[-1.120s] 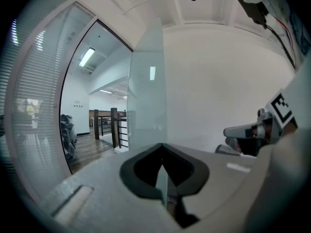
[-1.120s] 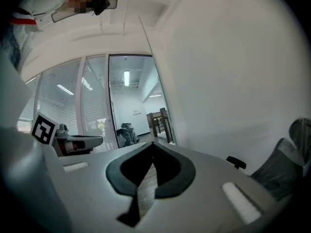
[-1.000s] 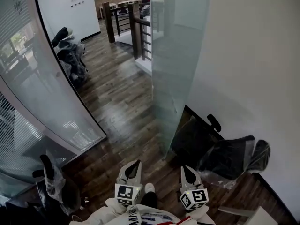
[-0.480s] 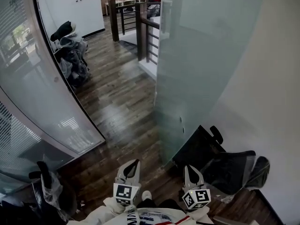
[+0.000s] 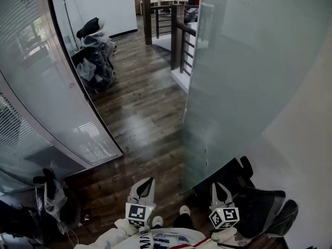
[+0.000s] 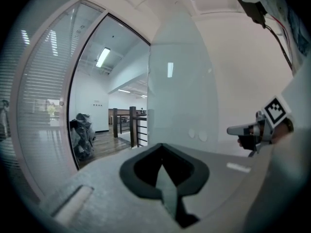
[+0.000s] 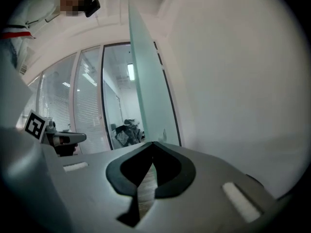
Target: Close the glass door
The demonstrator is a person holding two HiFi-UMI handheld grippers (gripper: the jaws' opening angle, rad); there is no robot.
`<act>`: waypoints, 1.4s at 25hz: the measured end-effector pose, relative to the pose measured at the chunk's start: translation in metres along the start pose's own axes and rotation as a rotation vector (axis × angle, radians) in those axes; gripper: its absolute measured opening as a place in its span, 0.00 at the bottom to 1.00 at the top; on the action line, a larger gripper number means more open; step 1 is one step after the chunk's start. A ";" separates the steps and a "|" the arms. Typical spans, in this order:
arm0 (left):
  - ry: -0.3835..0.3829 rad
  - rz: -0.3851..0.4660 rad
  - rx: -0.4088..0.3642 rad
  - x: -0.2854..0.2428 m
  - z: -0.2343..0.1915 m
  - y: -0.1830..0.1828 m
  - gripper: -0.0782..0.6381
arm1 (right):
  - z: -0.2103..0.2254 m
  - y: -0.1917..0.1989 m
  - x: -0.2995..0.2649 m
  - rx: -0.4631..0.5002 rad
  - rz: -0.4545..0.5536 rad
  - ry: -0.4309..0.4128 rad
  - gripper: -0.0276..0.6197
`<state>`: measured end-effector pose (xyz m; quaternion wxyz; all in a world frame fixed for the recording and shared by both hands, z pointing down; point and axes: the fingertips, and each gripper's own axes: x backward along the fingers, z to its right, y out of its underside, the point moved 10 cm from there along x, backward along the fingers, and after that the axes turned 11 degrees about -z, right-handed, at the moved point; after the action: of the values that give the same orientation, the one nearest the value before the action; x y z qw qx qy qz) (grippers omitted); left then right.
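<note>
Left gripper (image 5: 148, 182) and right gripper (image 5: 220, 189) are both closed, empty and held low. The tall frosted glass door (image 5: 244, 77) stands open just ahead-right, against the wall. Best to hook its near edge and swing it smoothly.

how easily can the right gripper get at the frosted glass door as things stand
Probably yes. The right gripper, jaws shut, points toward the frosted glass door with nothing between them. The black plastic-wrapped chair sits off to its right, not in the way.

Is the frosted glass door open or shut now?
Open. The glass door stands swung aside near the white wall; the wooden floor beyond shows freely past its edge.
</note>
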<state>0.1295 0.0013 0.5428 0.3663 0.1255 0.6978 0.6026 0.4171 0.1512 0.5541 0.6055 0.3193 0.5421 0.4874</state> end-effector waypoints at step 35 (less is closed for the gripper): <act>-0.419 0.001 0.115 -0.041 0.047 -0.028 0.11 | 0.081 -0.056 -0.155 0.461 -0.216 -0.786 0.39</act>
<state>0.1968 0.0047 0.5311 0.4950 0.2689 0.6396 0.5230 0.5191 -0.0008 0.5731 0.7256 0.5476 0.3958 0.1304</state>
